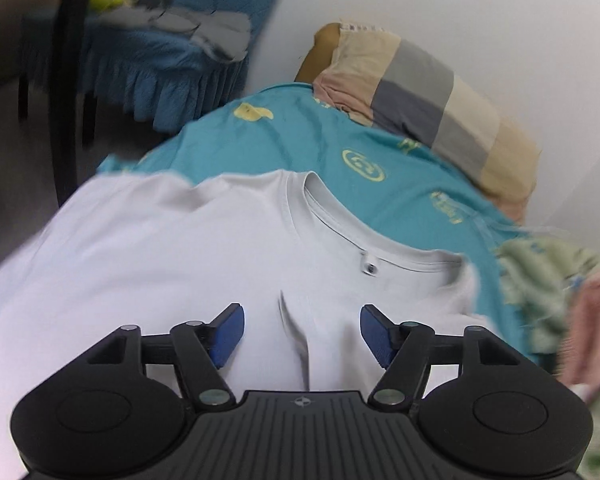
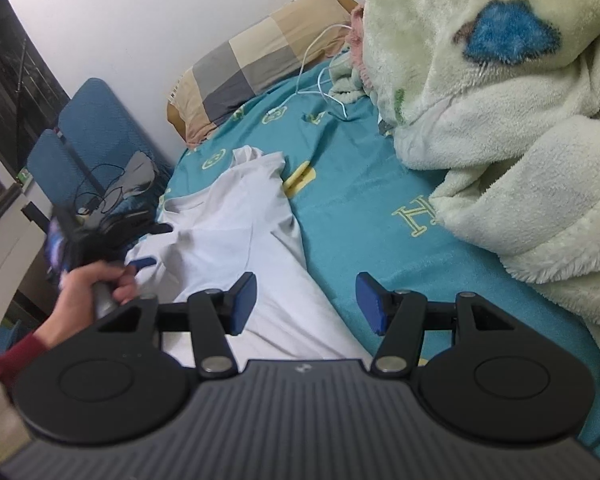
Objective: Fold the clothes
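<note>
White T-shirt (image 1: 172,248) lies on the teal bed (image 1: 284,140), collar toward one o'clock; left gripper (image 1: 302,334) and right gripper (image 2: 306,300) fingers released, empty.

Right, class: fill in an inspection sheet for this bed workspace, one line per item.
Surface: teal bedsheet with yellow prints.
Job's things: white T-shirt spread flat, collar towards the pillow.
Clutter: checked pillow; fluffy green blanket heaped alongside.
Grippers: left gripper open above the shirt; right gripper open, empty.
Cables: white cable on the sheet; dark cord on the chair.
Surroundings: blue chair, white wall.
</note>
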